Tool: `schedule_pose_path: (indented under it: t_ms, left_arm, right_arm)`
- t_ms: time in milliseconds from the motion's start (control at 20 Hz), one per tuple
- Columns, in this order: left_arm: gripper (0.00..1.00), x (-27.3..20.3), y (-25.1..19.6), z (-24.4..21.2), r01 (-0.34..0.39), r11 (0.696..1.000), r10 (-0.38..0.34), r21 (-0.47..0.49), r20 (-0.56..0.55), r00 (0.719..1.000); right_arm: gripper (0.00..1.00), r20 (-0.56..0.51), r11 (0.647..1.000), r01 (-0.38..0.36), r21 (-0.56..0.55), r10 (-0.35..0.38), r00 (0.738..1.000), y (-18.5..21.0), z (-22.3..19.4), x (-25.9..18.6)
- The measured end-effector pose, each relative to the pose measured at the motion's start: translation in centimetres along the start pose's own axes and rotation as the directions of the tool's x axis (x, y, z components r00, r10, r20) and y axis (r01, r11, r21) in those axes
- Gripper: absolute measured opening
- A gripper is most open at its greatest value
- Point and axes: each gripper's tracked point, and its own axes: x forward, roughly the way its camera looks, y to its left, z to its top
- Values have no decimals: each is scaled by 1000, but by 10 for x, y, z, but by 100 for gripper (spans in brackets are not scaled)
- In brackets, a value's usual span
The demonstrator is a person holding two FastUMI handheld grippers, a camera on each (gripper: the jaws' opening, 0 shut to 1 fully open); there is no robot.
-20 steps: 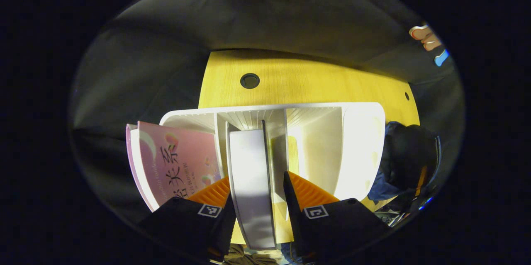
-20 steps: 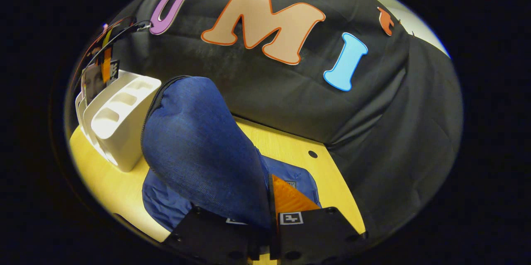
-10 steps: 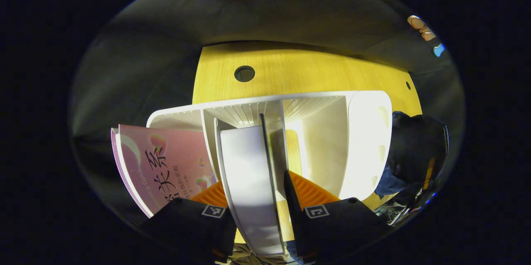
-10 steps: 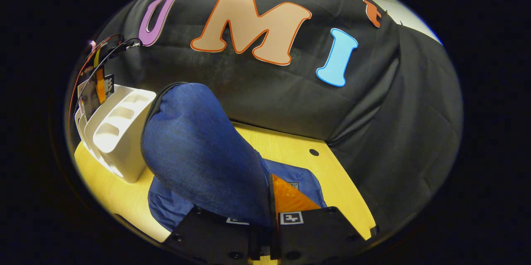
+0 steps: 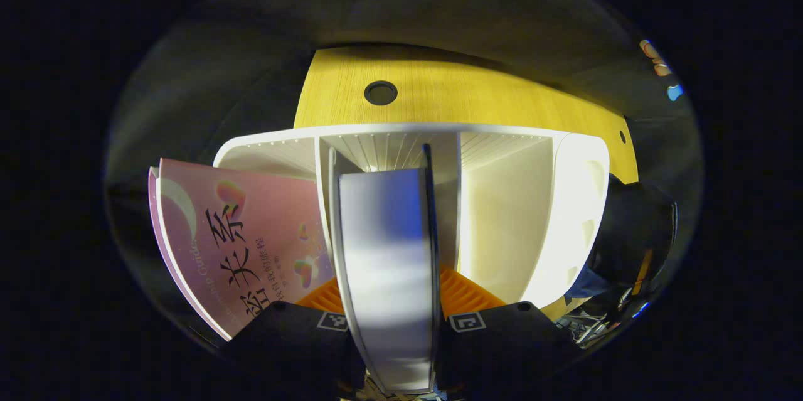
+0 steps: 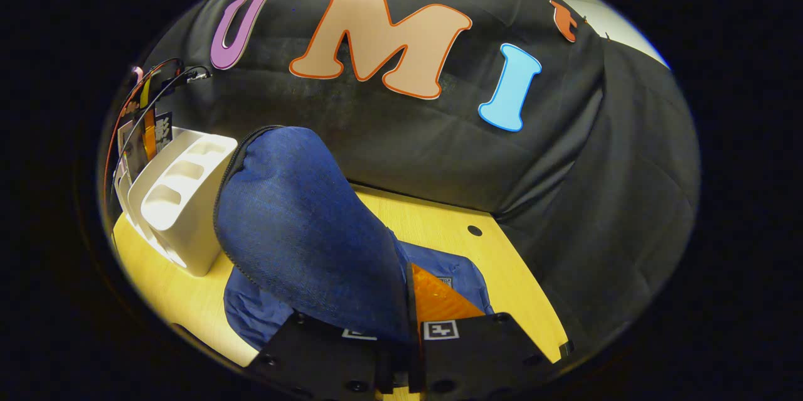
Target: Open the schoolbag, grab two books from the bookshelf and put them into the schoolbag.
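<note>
Left gripper view, left gripper (image 5: 394, 320) pinching white book (image 5: 386, 263), pink book (image 5: 244, 238) reading "Guide"

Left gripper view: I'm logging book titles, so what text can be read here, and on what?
"关系": large dark characters on the pink paper book cover, at the left end of the white plastic bookshelf.
"Guide": pale lettering along that cover's edge.
Smaller print beside the characters: too blurred to read.
Pale grey book beside it: no text visible.

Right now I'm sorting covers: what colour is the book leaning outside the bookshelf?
Pink, with dark lettering; clearest in the left gripper view.
</note>
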Motion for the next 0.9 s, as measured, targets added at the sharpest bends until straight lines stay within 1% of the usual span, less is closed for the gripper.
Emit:
schedule_pose_path:
  t_ms: [200, 350, 450, 600, 700, 900]
  left_arm:
    - [39, 0, 0, 0, -11, 999, 11, -40, 6, 1000]
    - [39, -7, -1, -12, -12, 997, 10, -73, -26, 1000]
    - [39, -19, 1, -14, -15, 997, 14, -79, -6, 1000]
    - [39, -45, 2, -22, -39, 997, 41, -70, 16, 999]
    - [39, -64, 2, -32, -43, 995, 45, -85, 20, 999]
    - [39, -102, -1, -59, -21, 986, 29, -166, 42, 999]
  right_arm:
    - [11, 1, 1000, 0, 20, 0, 1000, 0, 0, 1]
    - [11, 3, 1000, 1, 16, -1, 1000, 0, -1, -2]
    - [11, 4, 1000, 1, 15, -1, 1000, -1, -1, -2]
    - [11, 8, 1000, -1, 13, 1, 1000, -1, -1, -5]
    - [11, 10, 1000, -5, 17, 4, 1000, -2, -1, -8]
    - [11, 19, 1000, -14, 11, 14, 1000, -2, 0, -10]
